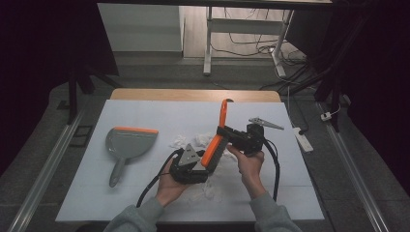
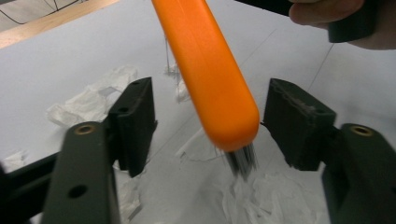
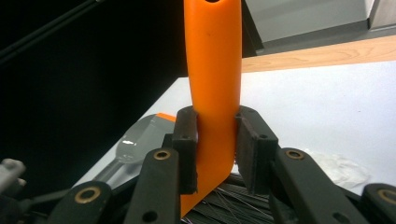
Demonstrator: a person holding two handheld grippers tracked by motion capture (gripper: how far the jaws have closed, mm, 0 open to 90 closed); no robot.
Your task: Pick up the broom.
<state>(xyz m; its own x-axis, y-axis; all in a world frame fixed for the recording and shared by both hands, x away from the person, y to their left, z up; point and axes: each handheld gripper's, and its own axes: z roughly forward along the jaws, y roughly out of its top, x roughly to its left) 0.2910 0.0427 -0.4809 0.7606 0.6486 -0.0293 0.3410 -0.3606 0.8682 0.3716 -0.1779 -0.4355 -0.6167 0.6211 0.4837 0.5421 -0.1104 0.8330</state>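
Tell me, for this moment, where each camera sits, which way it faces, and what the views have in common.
High view: above the person's side, looking forward and down on the table; both forearms, left gripper, right gripper.
Left gripper view: rides the left gripper, looking down at paper scraps; its jaws flank the orange brush without touching.
Right gripper view: rides the right gripper, facing the dustpan; jaws clamp the brush.
Shared: the brush shows in all three.

Place: I read this as a lab or test room.
Table (image 1: 145,203): white sheet over a wooden top.
Surround: dark drapes, floor rails (image 1: 46,171).
Background: bare desk frame (image 1: 209,43), loose cables (image 1: 256,46), power strip (image 1: 303,139) on grey floor.
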